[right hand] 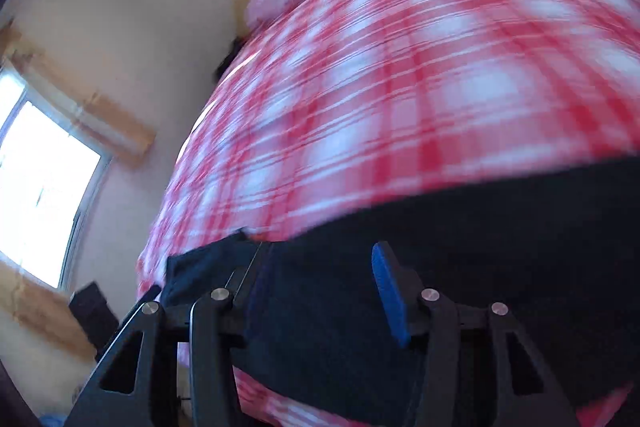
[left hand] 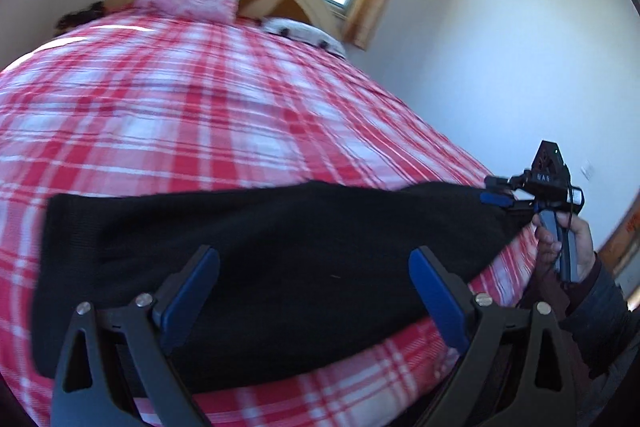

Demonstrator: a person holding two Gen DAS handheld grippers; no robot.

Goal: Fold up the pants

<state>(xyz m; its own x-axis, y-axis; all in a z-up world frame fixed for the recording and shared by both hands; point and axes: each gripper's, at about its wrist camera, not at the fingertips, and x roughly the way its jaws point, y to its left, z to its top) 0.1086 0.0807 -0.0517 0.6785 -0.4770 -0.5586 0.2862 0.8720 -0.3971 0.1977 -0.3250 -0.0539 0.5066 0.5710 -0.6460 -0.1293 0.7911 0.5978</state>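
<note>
While blurred opposite, pants (left hand: 280, 247) (black) sharp.

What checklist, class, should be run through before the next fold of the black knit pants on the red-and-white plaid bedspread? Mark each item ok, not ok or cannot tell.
1. Black knit pants lie flat as one band across the red-and-white plaid bedspread: ok.
2. Left gripper open, nothing between its blue pads: ok.
3. Right gripper at the pants' right end: ok.
4. Right gripper pinching the cloth: cannot tell; the right wrist view shows its pads apart over the fabric.
5. Bedspread beyond the pants free for folding: ok.
6. Right wrist view sharp enough to aim: not ok, blurred.
</note>
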